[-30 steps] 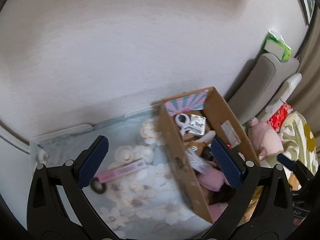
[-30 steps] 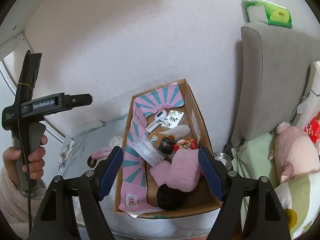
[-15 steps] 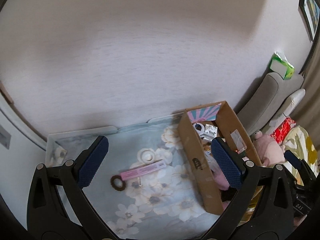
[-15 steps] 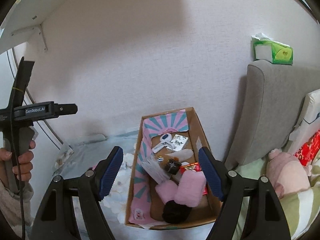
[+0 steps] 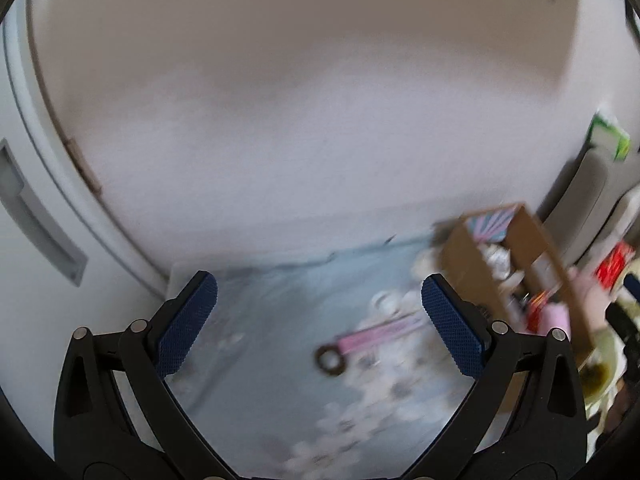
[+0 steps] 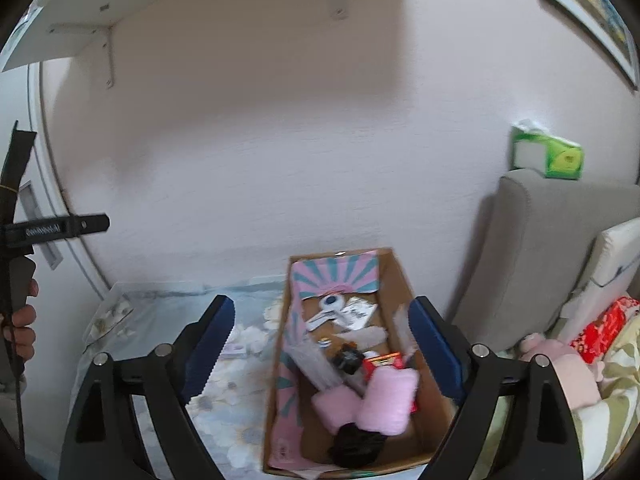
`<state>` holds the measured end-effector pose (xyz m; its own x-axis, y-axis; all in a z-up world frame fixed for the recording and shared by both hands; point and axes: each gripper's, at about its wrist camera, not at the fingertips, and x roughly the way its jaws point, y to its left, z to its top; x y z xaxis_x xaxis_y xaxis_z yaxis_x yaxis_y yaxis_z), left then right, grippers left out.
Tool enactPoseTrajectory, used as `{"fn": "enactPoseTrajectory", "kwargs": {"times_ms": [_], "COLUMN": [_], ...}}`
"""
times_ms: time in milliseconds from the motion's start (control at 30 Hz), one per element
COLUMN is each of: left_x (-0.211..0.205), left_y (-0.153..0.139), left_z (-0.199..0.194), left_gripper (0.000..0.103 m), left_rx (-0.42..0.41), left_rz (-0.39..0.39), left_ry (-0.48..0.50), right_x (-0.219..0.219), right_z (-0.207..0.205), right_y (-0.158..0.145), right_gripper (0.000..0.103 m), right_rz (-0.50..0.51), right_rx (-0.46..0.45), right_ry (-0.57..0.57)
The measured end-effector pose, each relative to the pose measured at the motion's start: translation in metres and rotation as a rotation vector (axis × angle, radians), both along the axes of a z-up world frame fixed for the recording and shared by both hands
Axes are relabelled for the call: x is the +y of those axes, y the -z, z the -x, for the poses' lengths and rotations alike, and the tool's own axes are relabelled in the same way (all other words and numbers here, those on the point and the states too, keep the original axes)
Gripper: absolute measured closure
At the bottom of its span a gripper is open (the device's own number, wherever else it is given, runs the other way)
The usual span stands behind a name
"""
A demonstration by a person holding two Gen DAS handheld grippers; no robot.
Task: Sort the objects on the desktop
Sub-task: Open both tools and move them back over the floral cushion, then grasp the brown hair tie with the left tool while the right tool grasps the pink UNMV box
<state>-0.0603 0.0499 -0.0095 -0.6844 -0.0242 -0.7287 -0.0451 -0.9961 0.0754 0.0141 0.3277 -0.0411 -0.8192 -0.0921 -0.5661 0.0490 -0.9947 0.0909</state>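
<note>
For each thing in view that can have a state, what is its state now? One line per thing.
left gripper: open, nothing between its jaws.
right gripper: jaws opening, nothing between them.
cardboard box: open on top, holding many small things.
pink tube: lying flat on the floral cloth, outside the box.
brown ring: lying flat by the tube's end.
tissue box: opened, a tissue sticking up.

Left gripper (image 5: 320,326) tilted downward, jaws spread wide, nothing between. Right gripper (image 6: 322,346) jaws were opening. Left hand (image 6: 20,330) wrapped its handle.
</note>
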Motion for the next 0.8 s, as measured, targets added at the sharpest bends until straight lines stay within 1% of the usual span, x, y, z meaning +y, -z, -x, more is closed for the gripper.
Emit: {"fn": "enactPoseTrajectory", "kwargs": {"times_ms": [100, 167, 233, 300, 367, 533, 633, 733, 800], "left_x": [-0.016, -0.026, -0.035, -0.041, -0.043, -0.045, -0.04, -0.034, -0.032], "left_y": [0.015, 0.03, 0.043, 0.055, 0.065, 0.094, 0.113, 0.134, 0.151], "left_z": [-0.002, 0.0, -0.001, -0.003, -0.007, -0.005, -0.001, 0.008, 0.016], "left_gripper": [0.001, 0.001, 0.001, 0.001, 0.001, 0.001, 0.001, 0.001, 0.001], "left_rx": [-0.037, -0.092, -0.13, -0.154, -0.164, -0.221, -0.244, -0.268, -0.292], "left_rz": [0.04, 0.031, 0.021, 0.017, 0.03, 0.018, 0.023, 0.026, 0.019], "left_ry": [-0.043, -0.042, -0.044, -0.022, -0.017, 0.041, 0.081, 0.131, 0.172], "right_x": [-0.014, -0.026, -0.037, -0.052, -0.066, -0.094, -0.112, -0.124, -0.131], "right_z": [0.01, 0.017, 0.023, 0.031, 0.042, 0.066, 0.076, 0.087, 0.099], "right_y": [0.007, 0.012, 0.017, 0.022, 0.027, 0.045, 0.057, 0.065, 0.073], "right_gripper": [0.016, 0.016, 0.016, 0.016, 0.016, 0.016, 0.016, 0.016, 0.016], "right_rz": [0.026, 0.032, 0.038, 0.047, 0.057, 0.068, 0.04, -0.024, -0.087], "right_rx": [-0.058, -0.097, -0.13, -0.165, -0.199, -0.289, -0.335, -0.376, -0.413], "right_ry": [-0.06, -0.1, -0.143, -0.195, -0.24, -0.282, -0.316, -0.408, -0.502]}}
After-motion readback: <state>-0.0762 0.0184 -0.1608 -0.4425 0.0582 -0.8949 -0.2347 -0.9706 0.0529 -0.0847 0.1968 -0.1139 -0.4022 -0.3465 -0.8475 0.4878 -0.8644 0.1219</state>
